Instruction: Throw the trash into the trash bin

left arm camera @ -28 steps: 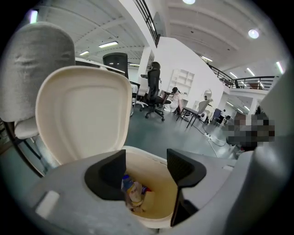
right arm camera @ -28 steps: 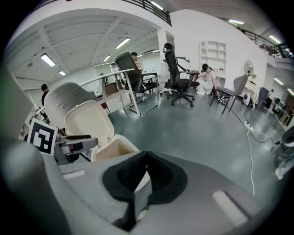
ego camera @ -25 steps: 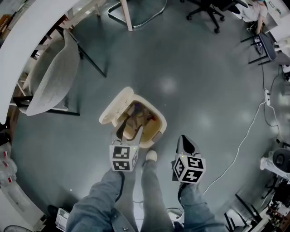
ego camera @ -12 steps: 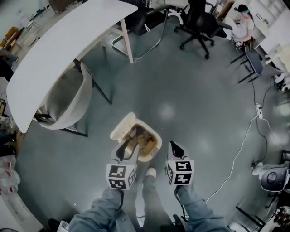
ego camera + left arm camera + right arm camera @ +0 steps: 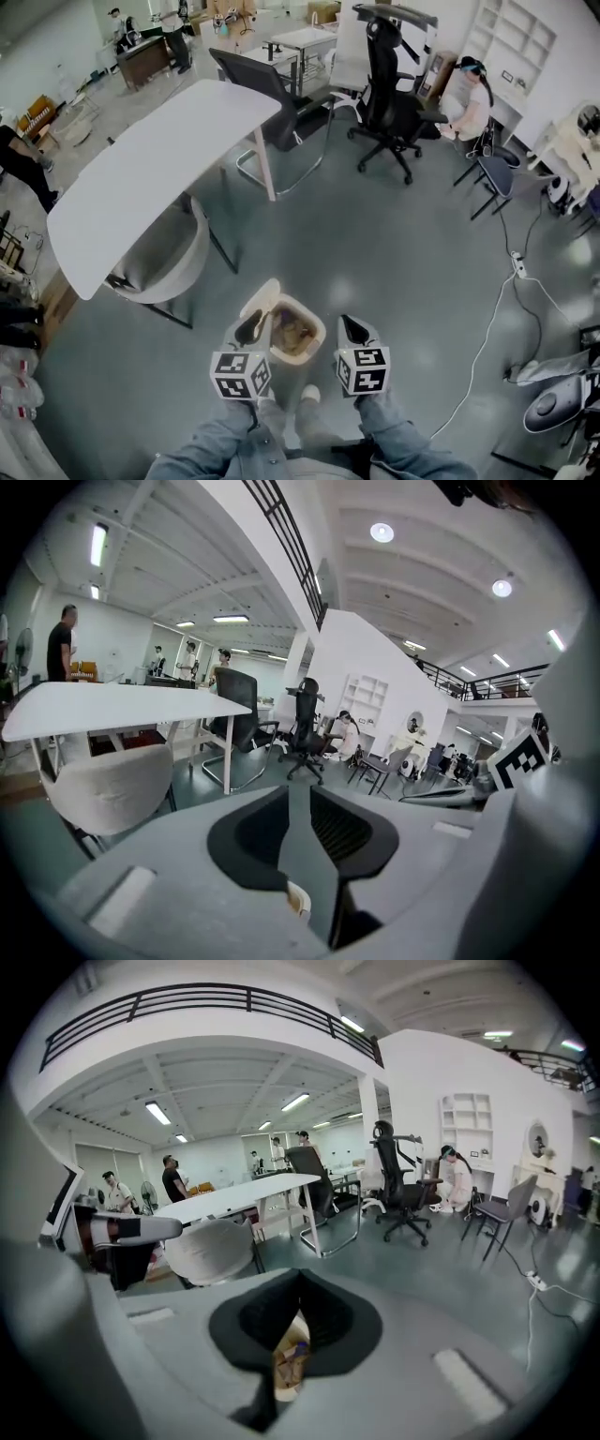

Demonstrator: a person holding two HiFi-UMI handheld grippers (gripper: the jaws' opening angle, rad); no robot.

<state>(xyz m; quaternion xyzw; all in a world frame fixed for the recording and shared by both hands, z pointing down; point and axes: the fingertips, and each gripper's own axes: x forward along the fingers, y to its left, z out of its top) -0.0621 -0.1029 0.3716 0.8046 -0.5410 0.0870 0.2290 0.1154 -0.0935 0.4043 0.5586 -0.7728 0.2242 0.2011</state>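
Grey floor point(image 5: 403, 262) spreads wide below, and the bin point(image 5: 322, 330) stands on it with its lid point(image 5: 260, 300) tipped back and the trash point(image 5: 292, 336) already inside. I judge the throw done and the pull-away in hand, so the next move calls only for shutting the lid or fetching more. Against a second ago, both claws stand higher above the bin, which looks smaller. The left claw point(image 5: 249, 326), then spread wide over the opening, has just been closing to a narrow, empty gap, and the right claw point(image 5: 349, 323) is clenched on nothing.
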